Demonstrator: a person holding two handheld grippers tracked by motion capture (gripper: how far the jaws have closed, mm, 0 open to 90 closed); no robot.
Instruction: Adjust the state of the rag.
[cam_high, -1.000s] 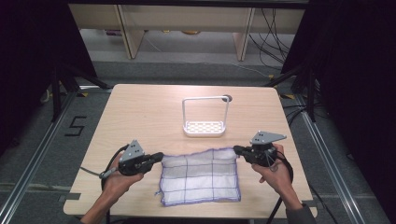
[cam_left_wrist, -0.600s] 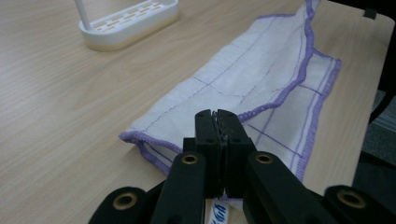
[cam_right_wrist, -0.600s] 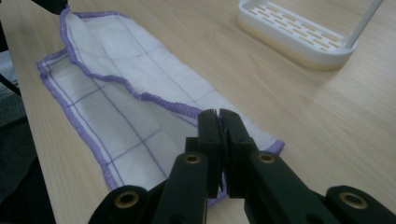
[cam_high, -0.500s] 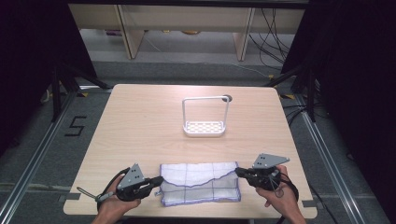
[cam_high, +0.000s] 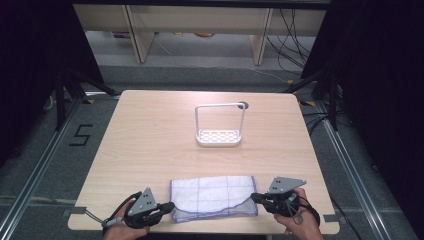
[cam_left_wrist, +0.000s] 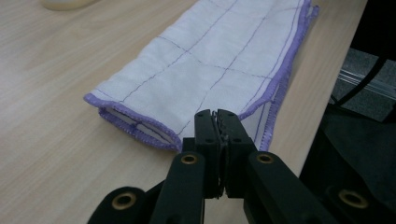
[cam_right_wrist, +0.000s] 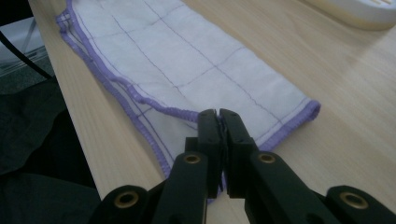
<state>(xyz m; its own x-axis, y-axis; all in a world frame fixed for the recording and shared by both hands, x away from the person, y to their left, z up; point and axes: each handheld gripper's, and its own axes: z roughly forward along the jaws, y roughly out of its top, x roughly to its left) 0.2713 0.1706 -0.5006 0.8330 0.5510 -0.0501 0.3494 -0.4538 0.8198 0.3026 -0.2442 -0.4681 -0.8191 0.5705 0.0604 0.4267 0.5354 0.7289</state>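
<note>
Cloth now folded double | white, purple-edged, gridded | both tools clamped on its near corners

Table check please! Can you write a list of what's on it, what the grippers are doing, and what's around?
Surface: pale wooden table, bare wood around the things.
Job's things: white cloth with purple edging, folded, at the near edge.
Clutter: white rack with a tall handle, mid-table.
Grippers: left gripper and right gripper each shut on a cloth corner.
Cables: black cables on the floor beyond.
Surroundings: wooden shelving, dark curtains.
</note>
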